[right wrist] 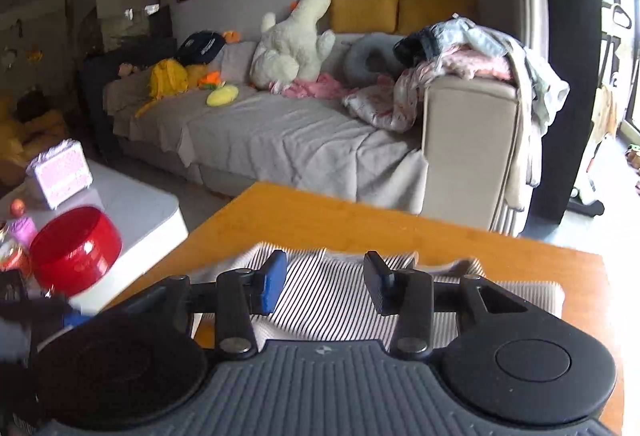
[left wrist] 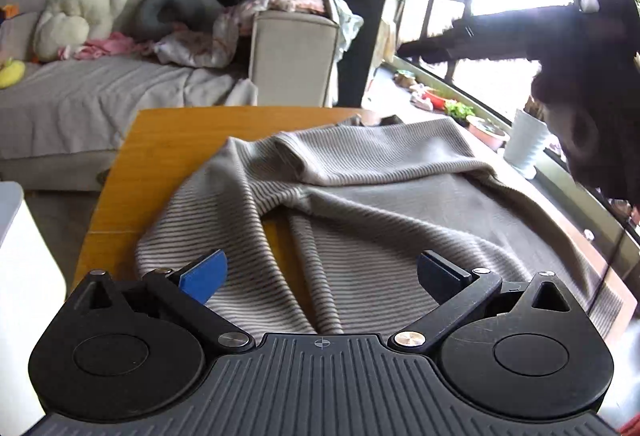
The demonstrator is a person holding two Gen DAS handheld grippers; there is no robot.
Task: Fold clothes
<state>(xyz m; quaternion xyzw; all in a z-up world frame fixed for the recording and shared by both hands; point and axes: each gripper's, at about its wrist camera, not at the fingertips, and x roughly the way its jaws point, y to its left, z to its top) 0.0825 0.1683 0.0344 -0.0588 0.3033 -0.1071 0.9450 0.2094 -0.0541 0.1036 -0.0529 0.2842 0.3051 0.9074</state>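
Observation:
A grey-and-white striped garment (left wrist: 360, 204) lies rumpled on the wooden table (left wrist: 160, 156), with folds and a bit of bare table showing through a gap. My left gripper (left wrist: 322, 274) is open wide just above its near edge, holding nothing. In the right wrist view the same striped garment (right wrist: 320, 300) lies under my right gripper (right wrist: 326, 286), which is open with its blue-padded fingers (right wrist: 274, 286) apart over the cloth, holding nothing. The wooden table (right wrist: 360, 224) stretches beyond it.
A sofa (right wrist: 280, 140) with plush toys and a heap of clothes (right wrist: 460, 56) stands behind the table. A red bowl (right wrist: 76, 250) sits on a white low table at left. The person's dark sleeve (left wrist: 580, 36) reaches over the right side. Plant pots (left wrist: 524, 140) line the window sill.

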